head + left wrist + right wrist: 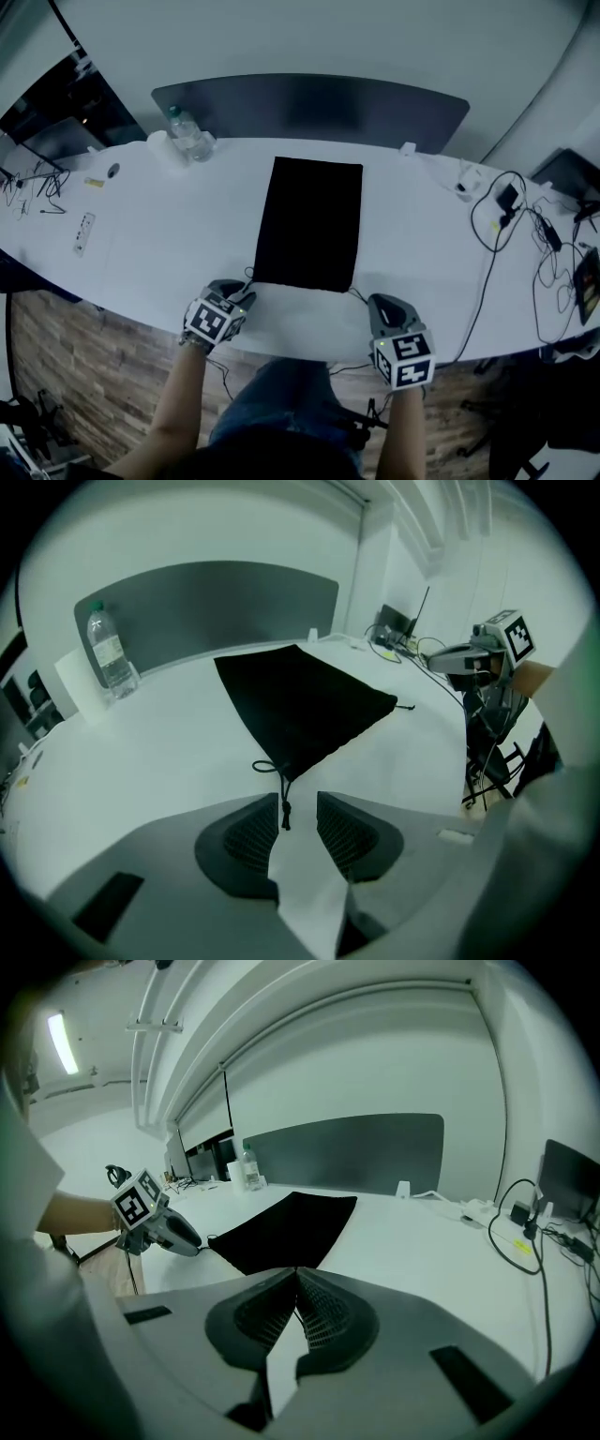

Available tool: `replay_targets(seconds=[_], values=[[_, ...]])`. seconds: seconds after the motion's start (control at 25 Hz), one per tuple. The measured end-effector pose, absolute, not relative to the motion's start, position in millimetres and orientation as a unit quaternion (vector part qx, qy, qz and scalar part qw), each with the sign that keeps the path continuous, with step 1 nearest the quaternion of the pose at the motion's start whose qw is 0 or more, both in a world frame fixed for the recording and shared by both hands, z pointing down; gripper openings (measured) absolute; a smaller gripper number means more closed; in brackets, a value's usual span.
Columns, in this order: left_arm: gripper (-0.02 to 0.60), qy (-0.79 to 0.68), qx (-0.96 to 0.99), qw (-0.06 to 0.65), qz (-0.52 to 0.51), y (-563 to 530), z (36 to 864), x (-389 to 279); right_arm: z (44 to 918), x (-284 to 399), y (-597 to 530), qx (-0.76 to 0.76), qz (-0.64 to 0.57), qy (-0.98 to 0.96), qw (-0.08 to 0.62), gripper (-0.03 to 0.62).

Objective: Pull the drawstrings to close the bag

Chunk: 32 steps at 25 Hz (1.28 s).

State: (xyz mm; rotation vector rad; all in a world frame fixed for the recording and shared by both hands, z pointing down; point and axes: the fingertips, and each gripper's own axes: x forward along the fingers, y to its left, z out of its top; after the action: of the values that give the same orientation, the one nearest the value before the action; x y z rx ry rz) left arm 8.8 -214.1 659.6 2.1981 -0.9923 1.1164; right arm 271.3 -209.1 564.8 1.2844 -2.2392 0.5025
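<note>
I judge this is the grasping step. My left gripper's [298,803] jaws stand narrowly apart around the knotted thin black left drawstring [283,794], not pinching it. My right gripper's [296,1274] jaws meet at the tips, with nothing seen between them. One flat black fabric bag [309,223] lies mid-way along the white counter's [169,253] near edge, with two drawstrings; the right drawstring [404,706] lies free. Next I should close the left, take the right, then pull both outward.

The grey two-jaw left gripper [242,295] sits lower centre-left in the head view, with its bare forearm [173,403] rising from the bottom edge. Its jaws stand apart, with a black cord end [284,810] lying between them. The grey right gripper [380,302], lower centre-right, has its jaws closed tip to tip.
</note>
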Motion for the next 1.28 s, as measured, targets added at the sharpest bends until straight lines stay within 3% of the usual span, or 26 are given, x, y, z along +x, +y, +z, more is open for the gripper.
replay_targets(seconds=[0.28, 0.36, 0.44, 0.64, 0.92, 1.04, 1.12, 1.28], values=[[0.120, -0.326, 0.791, 0.250, 0.454, -221.7, 670.1, 5.8, 585.5, 283.3, -206.6, 0.454, 0.173, -0.808, 0.333, -0.005], [0.092, -0.312, 0.796, 0.254, 0.453, -221.7, 669.7, 7.4, 593.5, 284.7, -204.5, 0.437, 0.163, -0.805, 0.365, 0.006], [0.025, -0.299, 0.802, 0.257, 0.449, -218.9, 670.3, 10.7, 601.9, 284.4, -200.3, 0.417, 0.165, -0.805, 0.389, 0.061], [0.018, -0.292, 0.811, 0.250, 0.441, -216.0, 669.6, 17.2, 627.9, 282.6, -191.0, 0.362, 0.171, -0.800, 0.447, 0.140], [0.020, -0.281, 0.815, 0.247, 0.443, -216.1, 670.0, 18.3, 667.7, 276.7, -196.9, 0.287, 0.153, -0.782, 0.532, 0.121], [0.019, -0.275, 0.817, 0.249, 0.441, -215.5, 670.6, 18.0, 672.0, 274.5, -192.1, 0.259, 0.174, -0.771, 0.555, 0.060], [0.020, -0.273, 0.819, 0.250, 0.438, -216.4, 668.6, 18.1, 668.9, 273.0, -195.3, 0.250, 0.197, -0.766, 0.558, 0.064], [0.020, -0.270, 0.821, 0.253, 0.435, -215.4, 663.8, 15.9, 667.3, 275.6, -198.8, 0.255, 0.204, -0.750, 0.576, 0.012]])
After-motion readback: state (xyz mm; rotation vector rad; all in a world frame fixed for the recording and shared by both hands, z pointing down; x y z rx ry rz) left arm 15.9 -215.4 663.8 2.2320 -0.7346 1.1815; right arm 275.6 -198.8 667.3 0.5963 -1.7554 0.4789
